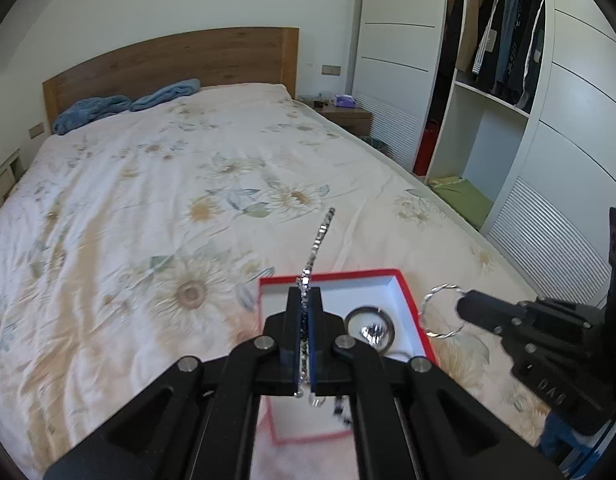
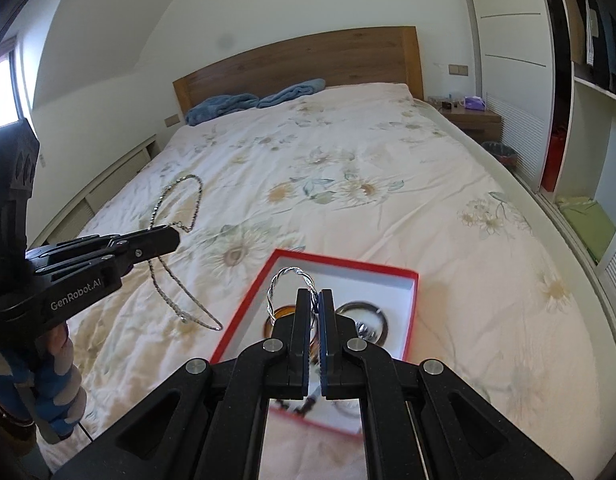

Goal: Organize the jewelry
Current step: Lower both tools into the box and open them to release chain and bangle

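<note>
While clamped edge-on | necklace (image 1: 317, 240) silver, beaded | bangle (image 2: 291, 280) twisted silver

A bed (image 1: 148, 184) with a sunflower-print cover fills the room. Against its wooden headboard (image 1: 180, 60) lie blue towels (image 1: 124, 102); right of the bed stand a nightstand (image 1: 348, 114) and an open wardrobe (image 1: 500, 80).

left gripper (image 1: 305, 296): clamped on sparkly chain (image 1: 317, 240), above red box (image 1: 412, 296) | right gripper (image 1: 466, 307): pinching twisted silver bangle (image 1: 442, 312) past box's right edge | box: near bed (image 1: 148, 208) foot edge; dark ring (image 1: 370, 326) inside
</note>
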### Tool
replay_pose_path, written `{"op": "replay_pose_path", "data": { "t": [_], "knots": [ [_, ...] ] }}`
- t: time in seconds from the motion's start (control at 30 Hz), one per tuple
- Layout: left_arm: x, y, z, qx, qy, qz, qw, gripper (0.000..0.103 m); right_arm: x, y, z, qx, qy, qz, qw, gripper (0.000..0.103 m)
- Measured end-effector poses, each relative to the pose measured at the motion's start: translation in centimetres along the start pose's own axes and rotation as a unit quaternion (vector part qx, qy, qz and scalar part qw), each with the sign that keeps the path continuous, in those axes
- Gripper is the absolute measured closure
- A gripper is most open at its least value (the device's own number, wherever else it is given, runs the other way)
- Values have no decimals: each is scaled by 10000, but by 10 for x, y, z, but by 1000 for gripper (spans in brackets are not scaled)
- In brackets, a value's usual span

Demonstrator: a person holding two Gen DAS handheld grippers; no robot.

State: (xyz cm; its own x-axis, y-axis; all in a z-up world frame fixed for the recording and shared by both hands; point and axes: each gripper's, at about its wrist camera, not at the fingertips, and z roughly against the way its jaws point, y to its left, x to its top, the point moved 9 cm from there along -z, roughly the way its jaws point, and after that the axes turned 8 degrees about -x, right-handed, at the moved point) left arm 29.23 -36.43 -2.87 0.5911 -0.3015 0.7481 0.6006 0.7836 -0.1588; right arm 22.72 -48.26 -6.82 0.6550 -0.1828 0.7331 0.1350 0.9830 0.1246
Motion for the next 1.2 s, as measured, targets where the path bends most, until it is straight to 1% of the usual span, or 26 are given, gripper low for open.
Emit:
{"op": "replay_pose_path", "data": {
  "t": [0.2, 0.37, 0.5, 0.67, 0.77, 0.93, 1.0, 1.2],
  "knots": [
    [24, 5, -54, -126, -46, 94, 9999, 101, 11, -19, -54, -83, 96, -58, 9999, 99],
    [23, 11, -103, -157, 45, 57, 9999, 101, 12, -35, -99, -156, 215, -146, 9995, 99],
    [1, 11, -132, -107, 230, -272, 9993, 101, 6, -45, -129, -200, 346, -167, 9991, 99],
    [-47, 16, -164, -91, 845, -477, 9952, 101, -12, -50, -159, -294, 642, -17, 9975, 99],
    [-60, 17, -176, -138, 1133, -452, 9924, 101, -24, -50, -167, -325, 816, 79, 9961, 99],
    [-72, 18, -184, -206, 1472, -379, 9882, 100, -36, -52, -178, -361, 1060, 118, 9936, 99],
    [-78, 18, -189, -255, 1613, -342, 9860, 100, -38, -52, -180, -351, 1082, 138, 9934, 99],
    [-80, 18, -190, -252, 1708, -344, 9844, 99, -42, -51, -178, -368, 1130, 159, 9928, 99]
  ]
}}
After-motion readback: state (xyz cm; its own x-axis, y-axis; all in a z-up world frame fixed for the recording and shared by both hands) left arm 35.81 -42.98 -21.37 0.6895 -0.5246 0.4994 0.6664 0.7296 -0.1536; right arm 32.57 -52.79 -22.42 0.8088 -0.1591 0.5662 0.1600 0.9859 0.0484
